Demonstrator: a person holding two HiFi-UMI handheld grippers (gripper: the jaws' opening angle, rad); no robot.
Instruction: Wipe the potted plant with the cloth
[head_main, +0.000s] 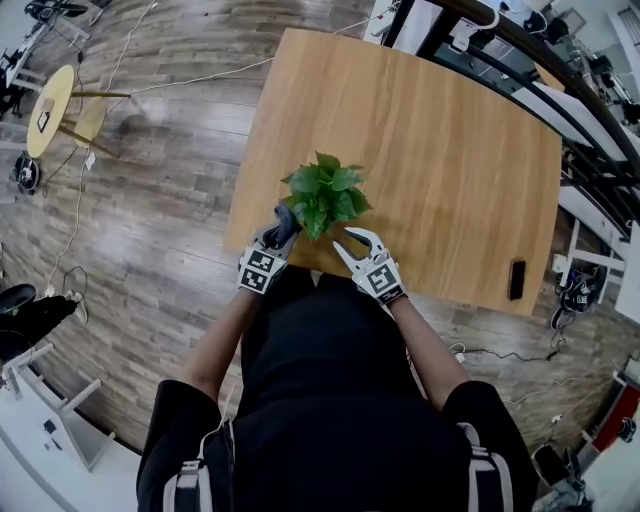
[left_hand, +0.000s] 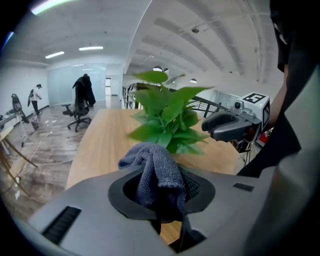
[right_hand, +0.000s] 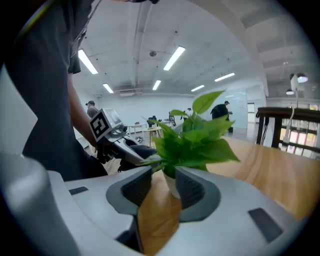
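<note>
Left claw (head_main: 279, 233) is clamped on the cloth (left_hand: 155, 172), just left of the plant (head_main: 325, 192) at the counter's (head_main: 450, 180) near edge. Right claw (head_main: 358, 246), jaws apart and empty, is held just right of it.

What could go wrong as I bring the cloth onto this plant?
1. The potted plant stands close to the table's near edge, and the right claw is open, not gripping the white pot; a firm wipe might tip or slide it.
2. The left claw holds the cloth bunched, so its hard tips may scrape or tear leaves.
</note>
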